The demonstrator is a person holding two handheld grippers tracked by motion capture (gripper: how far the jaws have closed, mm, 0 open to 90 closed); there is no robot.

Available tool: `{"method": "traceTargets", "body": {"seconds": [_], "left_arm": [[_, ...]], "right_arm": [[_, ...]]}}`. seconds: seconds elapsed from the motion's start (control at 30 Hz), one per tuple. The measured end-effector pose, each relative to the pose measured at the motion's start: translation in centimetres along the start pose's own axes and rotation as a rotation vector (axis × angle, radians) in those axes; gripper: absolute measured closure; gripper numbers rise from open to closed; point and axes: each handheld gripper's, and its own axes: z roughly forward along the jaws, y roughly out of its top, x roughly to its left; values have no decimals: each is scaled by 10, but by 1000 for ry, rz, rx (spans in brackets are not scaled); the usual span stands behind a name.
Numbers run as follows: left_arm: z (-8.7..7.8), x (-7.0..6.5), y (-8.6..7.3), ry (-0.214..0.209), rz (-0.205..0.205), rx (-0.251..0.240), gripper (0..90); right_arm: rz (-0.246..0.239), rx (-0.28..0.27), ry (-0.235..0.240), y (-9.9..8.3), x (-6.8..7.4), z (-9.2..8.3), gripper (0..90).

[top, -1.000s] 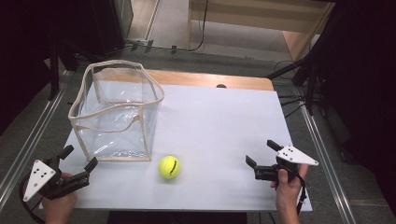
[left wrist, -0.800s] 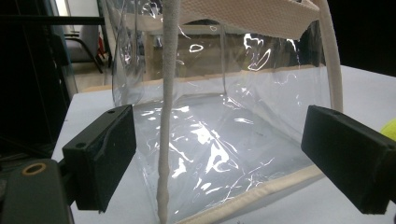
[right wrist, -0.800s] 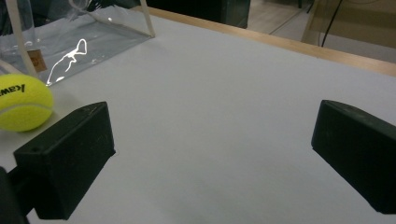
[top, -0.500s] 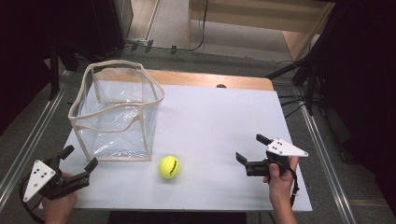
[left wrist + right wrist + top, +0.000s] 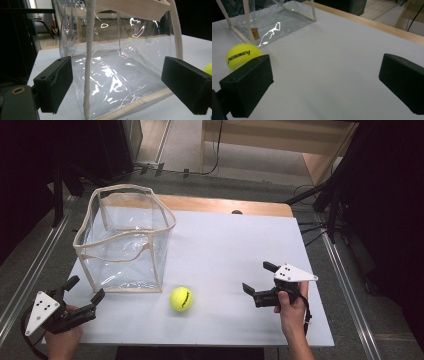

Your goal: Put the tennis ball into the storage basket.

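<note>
A white-topped table (image 5: 235, 250) carries a clear plastic box-shaped bag with cream fabric edging (image 5: 125, 242) standing upright at its left side. A yellow-green tennis ball (image 5: 181, 298) (black lettering on it) lies on the table just beside the bag's near right corner, apart from both claws. The left claw (image 5: 84, 290) sits at the table's near left corner, jaws apart, facing the bag. The right claw (image 5: 259, 278), held in a hand (image 5: 291, 305), sits right of the ball with jaws wide apart, holding nothing.
</note>
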Motion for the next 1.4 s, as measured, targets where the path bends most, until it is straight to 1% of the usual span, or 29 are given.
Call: {"method": "traceTargets", "body": {"seconds": [0.1, 0.3, 0.43, 0.47, 0.5, 0.6, 0.63, 0.67, 0.73, 0.8, 0.97, 1.0, 1.03, 1.13, 1.2, 1.27, 1.3, 1.4], "left_arm": [[0, 0, 0, 0, -3, 2, 104], [0, 0, 0, -2, -4, 0, 104], [0, 0, 0, 0, -2, 2, 104], [0, 0, 0, 0, -2, 1, 104], [0, 0, 0, -1, -2, 1, 104], [0, 0, 0, -2, -5, 1, 104], [0, 0, 0, -2, -8, -1, 104], [0, 0, 0, -2, -8, -1, 104], [0, 0, 0, -4, -7, -1, 104], [0, 0, 0, -2, -9, -2, 104], [0, 0, 0, -2, -10, -3, 104], [0, 0, 0, -1, -10, -2, 104], [0, 0, 0, -1, -10, -1, 104], [0, 1, 0, -5, -5, 2, 104], [0, 0, 0, -4, -5, 1, 104], [0, 0, 0, -2, -5, 1, 104], [0, 0, 0, -3, -7, 0, 104], [0, 0, 0, 0, -8, -1, 104]], "right_arm": [[-8, 13, 19, 5, 4, 6, 0], [-24, 22, 39, 11, 8, 13, 0], [-37, 35, 62, 15, 12, 20, 0], [-37, 39, 70, 16, 13, 22, 0], [-47, 47, 83, 18, 16, 25, 0], [-55, 56, 95, 20, 18, 29, 0], [-62, 66, 111, 22, 21, 33, 0], [-62, 66, 111, 22, 21, 33, 0], [-71, 81, 132, 23, 25, 40, 0], [-71, 83, 137, 23, 27, 42, 0], [-93, 112, 168, 27, 35, 54, 0], [-99, 117, 181, 28, 38, 59, 0], [-99, 117, 181, 28, 38, 59, 0], [-115, 138, 206, 31, 45, 68, 0], [-119, 141, 212, 31, 47, 71, 0], [-131, 159, 223, 31, 51, 76, 0], [-141, 173, 237, 31, 54, 80, 0], [-141, 186, 245, 31, 57, 84, 0]]}}
